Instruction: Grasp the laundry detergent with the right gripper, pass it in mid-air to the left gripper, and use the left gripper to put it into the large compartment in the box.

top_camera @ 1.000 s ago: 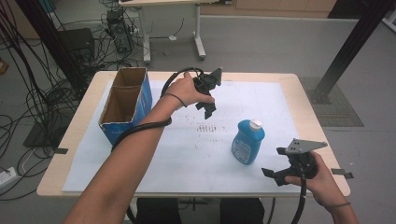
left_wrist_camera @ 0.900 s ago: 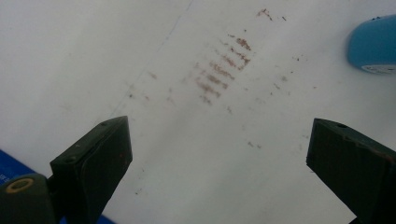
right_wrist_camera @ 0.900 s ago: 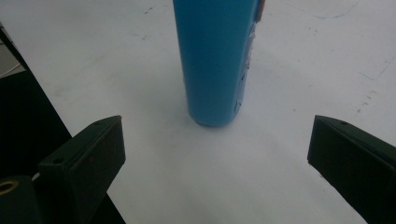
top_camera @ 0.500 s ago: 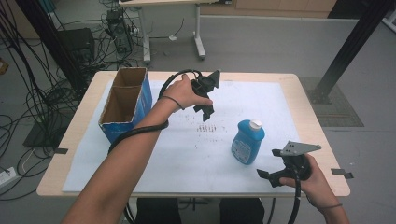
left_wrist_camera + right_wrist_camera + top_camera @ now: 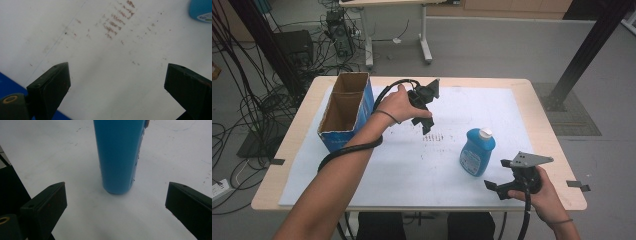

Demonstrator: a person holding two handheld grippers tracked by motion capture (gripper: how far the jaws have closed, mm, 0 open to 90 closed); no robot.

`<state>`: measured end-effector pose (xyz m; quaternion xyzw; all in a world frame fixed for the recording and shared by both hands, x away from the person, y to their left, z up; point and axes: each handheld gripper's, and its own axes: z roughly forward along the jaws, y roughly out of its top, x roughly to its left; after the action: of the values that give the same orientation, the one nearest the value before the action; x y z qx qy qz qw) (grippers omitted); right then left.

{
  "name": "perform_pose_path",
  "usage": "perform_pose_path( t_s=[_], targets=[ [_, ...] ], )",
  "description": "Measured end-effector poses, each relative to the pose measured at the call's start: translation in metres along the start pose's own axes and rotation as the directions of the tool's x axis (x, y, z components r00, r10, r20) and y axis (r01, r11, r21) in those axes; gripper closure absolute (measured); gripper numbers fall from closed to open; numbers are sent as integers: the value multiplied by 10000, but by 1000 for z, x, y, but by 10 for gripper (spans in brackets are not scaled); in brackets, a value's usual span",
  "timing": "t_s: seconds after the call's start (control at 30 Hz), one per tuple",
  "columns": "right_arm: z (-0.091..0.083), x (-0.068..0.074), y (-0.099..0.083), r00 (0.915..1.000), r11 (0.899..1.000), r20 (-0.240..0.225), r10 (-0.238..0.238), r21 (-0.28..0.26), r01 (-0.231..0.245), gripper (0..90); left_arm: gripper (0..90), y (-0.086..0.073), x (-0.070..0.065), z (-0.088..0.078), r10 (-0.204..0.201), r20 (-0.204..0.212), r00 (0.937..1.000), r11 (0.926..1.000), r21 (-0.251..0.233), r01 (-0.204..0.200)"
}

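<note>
On white sheet (image 5: 412, 165): smooth blue plastic bottle (image 5: 476, 152) upright; right gripper (image 5: 501, 187) near, gaping; left gripper (image 5: 426, 121) gaping.

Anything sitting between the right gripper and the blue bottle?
No. In the right gripper view, just bare white sheet lies between the open right gripper and the upright blue bottle.

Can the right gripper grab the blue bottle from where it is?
Probably yes: the right gripper is open and points at the upright blue bottle, which stands centred ahead of it, with bare white sheet between.
</note>
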<state>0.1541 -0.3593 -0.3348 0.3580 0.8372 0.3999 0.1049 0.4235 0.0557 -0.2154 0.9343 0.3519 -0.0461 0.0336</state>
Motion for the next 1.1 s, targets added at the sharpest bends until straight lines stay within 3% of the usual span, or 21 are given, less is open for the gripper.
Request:
perform_pose_path(
  t_s=[0.27, 0.63, 0.8, 1.1],
  targets=[
    [2, 1, -4, 10000, 9997, 66, -16, -239, 17, 33, 70, -13, 2, 2, -102, 7, 9999, 9999, 1, 102],
    [9, 4, -8, 9999, 9985, 125, 31, -550, -25, 30, 69, -27, -7, 4, -160, -136, 9998, 9998, -129, 158],
    [11, 4, -11, 9998, 9974, 151, 92, -710, -81, 30, 69, -36, -2, 7, -268, 155, 9995, 9994, -198, 271],
    [16, 3, -13, 9997, 9964, 214, 141, -842, -122, 30, 69, -49, -6, 10, -309, 101, 9995, 9993, -206, 311]
  ],
)
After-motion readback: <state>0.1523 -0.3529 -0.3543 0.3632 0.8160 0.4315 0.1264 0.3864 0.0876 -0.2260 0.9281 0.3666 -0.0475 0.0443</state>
